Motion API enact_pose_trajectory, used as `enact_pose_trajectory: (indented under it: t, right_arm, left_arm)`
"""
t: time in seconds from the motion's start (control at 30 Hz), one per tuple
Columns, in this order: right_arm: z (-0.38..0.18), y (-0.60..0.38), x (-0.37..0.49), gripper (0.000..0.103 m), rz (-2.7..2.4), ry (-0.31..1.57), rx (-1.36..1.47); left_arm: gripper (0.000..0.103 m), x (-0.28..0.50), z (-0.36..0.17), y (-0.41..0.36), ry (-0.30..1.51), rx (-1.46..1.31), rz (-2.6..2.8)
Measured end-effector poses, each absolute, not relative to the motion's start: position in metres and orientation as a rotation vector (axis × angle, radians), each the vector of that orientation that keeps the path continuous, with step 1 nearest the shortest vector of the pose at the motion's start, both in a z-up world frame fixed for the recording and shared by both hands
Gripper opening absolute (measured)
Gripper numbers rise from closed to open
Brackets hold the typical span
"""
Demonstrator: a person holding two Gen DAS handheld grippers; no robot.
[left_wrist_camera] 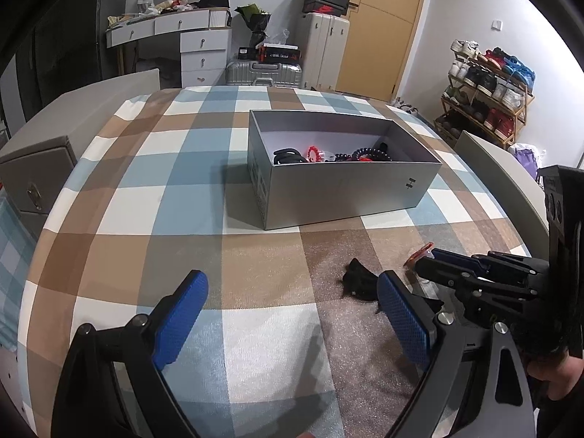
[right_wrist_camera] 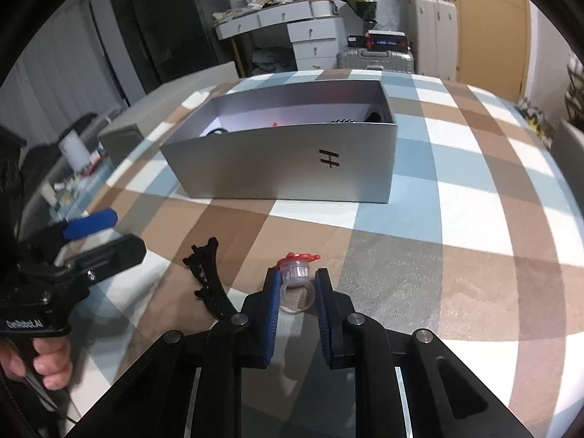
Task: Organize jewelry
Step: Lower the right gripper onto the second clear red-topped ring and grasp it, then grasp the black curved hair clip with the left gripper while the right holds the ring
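On the checked bedcover point(left_wrist_camera: 189, 197), seen from the left wrist and the right wrist:

Right gripper point(right_wrist_camera: 296, 283): its blue pads were closed against a clear plastic ring point(right_wrist_camera: 296, 292) with a red top, low in the right wrist view at about 6 o'clock; the ring sat squarely between the pads and both pressed on its band.

Left gripper point(left_wrist_camera: 292, 314): its jaws stood wide apart with nothing between them, only bedcover showing in the gap; a hand point(right_wrist_camera: 47, 361) gripped its handle at 8 o'clock in the right wrist view.

Black hair claw point(right_wrist_camera: 208, 277): it lay on the bedcover just beside the right gripper, at about 9 o'clock from the ring, touching neither tool as far as could be seen.

Silver box point(left_wrist_camera: 346, 182): it stood open on the bedcover at 12 o'clock from both grippers, well apart from them, a black mark on its long side.

Box contents: black hair ties point(left_wrist_camera: 288, 156), a red bracelet point(left_wrist_camera: 314, 153) and a dark coiled band point(left_wrist_camera: 368, 154) lay along the near inner wall; smaller pieces were too blurred to name.

Background: a white dressing table point(left_wrist_camera: 189, 36), a silver suitcase point(left_wrist_camera: 262, 73) and a shoe rack point(left_wrist_camera: 489, 91) stood beyond the bed, from 11 o'clock to 2 o'clock.
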State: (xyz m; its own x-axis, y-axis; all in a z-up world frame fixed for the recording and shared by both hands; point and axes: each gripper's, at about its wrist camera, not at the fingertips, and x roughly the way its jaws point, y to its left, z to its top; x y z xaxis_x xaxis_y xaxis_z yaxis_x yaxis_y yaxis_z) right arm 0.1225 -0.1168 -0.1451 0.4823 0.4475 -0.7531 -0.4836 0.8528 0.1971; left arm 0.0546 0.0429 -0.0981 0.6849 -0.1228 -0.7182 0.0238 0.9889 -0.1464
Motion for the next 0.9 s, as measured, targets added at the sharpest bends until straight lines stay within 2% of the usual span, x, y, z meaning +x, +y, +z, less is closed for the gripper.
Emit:
enact_pose_trajectory:
  t: [0.6,0.9]
  right_arm:
    - [-0.132,-0.127,0.112,0.018,0.612,0.838,0.048]
    - [-0.123,-0.154,0.098,0.018,0.594,0.784,0.085]
  left_arm:
    - [0.091,0.053,-0.100,0.047,0.867,-0.196,-0.136]
    - [0.091,0.063,-0.105,0.011,0.941,-0.175,-0.250]
